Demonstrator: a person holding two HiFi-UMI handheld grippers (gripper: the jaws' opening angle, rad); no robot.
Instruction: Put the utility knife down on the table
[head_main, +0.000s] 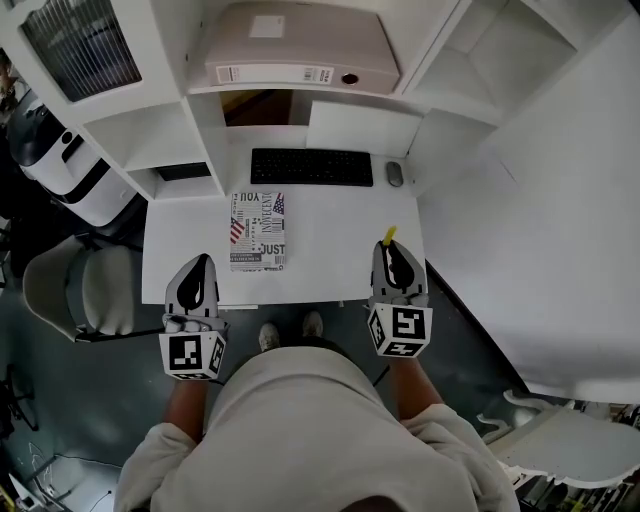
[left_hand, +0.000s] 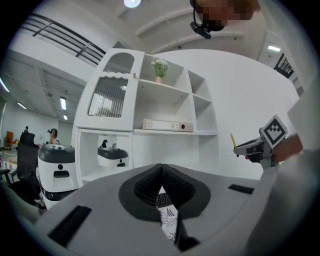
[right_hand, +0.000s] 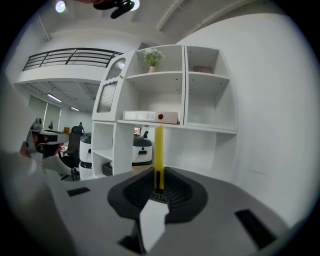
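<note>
The printed booklet (head_main: 258, 231) on the white table (head_main: 330, 250) bore "JUST" and, upside down, "YOU", beside a stars-and-stripes flag. The label on the binder (head_main: 300, 50) on the far shelf was too small to read. The utility knife (right_hand: 158, 155) was slim and yellow with a dark slot. The right gripper (right_hand: 159, 187) was clamped on it over the table's near right part, the tip pointing far. The left gripper (left_hand: 161, 172) had its jaws together on nothing.

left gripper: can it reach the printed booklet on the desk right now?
Probably yes. The left gripper sits at the front edge of the desk, and the printed booklet lies just ahead to its right, with nothing between them. Its jaws are together and empty, so they'd have to open first.
</note>
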